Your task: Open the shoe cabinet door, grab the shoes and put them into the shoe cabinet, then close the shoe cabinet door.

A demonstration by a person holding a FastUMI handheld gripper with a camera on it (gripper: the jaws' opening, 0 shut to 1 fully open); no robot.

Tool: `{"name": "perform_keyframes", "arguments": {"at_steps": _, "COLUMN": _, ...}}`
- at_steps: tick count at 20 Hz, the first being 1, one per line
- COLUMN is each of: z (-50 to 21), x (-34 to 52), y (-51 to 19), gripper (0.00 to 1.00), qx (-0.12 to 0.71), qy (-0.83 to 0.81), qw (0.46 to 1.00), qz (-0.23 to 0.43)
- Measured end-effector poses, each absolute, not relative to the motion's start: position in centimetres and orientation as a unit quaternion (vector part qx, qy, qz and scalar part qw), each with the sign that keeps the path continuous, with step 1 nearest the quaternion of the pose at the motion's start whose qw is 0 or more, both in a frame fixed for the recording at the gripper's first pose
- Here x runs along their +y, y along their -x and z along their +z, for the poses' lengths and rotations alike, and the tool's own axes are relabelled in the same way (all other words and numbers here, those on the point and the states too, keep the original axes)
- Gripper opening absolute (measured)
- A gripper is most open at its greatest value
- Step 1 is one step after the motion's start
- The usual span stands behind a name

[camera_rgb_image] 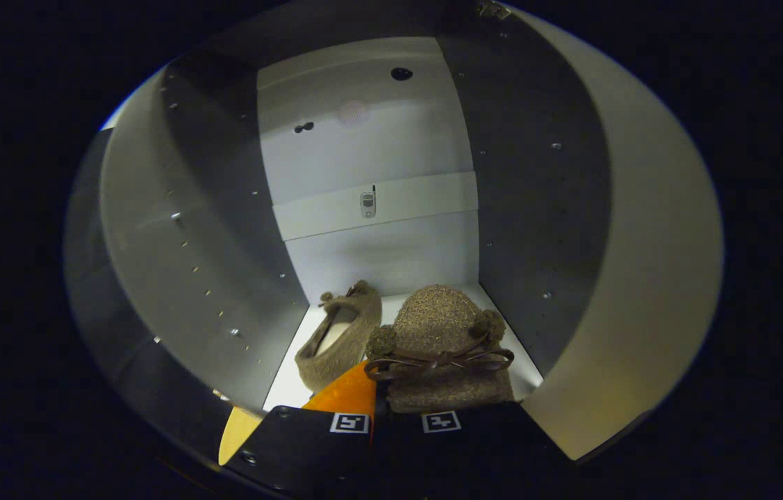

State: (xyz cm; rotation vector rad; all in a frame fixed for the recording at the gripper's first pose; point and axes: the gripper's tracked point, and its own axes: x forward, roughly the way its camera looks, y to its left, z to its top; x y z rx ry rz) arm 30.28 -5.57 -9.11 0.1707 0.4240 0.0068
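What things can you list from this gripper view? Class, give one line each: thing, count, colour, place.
shoe cabinet: one, grey side walls and white back panel, open, surrounding everything ahead of the fingers.
cabinet floor: one, white, under the shoes.
back rail: one, white strip across the back panel, with a small metal fitting on it.
left shoe: one, brown fuzzy slipper, on the cabinet floor, just ahead and left of the fingers.
right shoe: one, brown fuzzy slipper with pompoms and a dark bow, just ahead of the fingers, its heel end at them.
hand-held gripper: one, fingers close together at the right shoe's heel; grip cannot be confirmed.
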Motion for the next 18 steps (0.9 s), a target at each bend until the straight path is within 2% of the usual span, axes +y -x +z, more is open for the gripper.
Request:
{"name": "perform_keyframes", "arguments": {"at_steps": 10, "z": -14.0, "x": -6.7, "y": -42.3, "gripper": 0.13, "qx": 0.251, "qy": -0.070, "qw": 0.965, "qz": -0.020}}
{"name": "perform_keyframes", "arguments": {"at_steps": 18, "z": -18.7, "x": -6.6, "y": -45.1, "gripper": 0.13, "qx": 0.300, "qy": -0.045, "qw": 0.952, "qz": -0.031}}
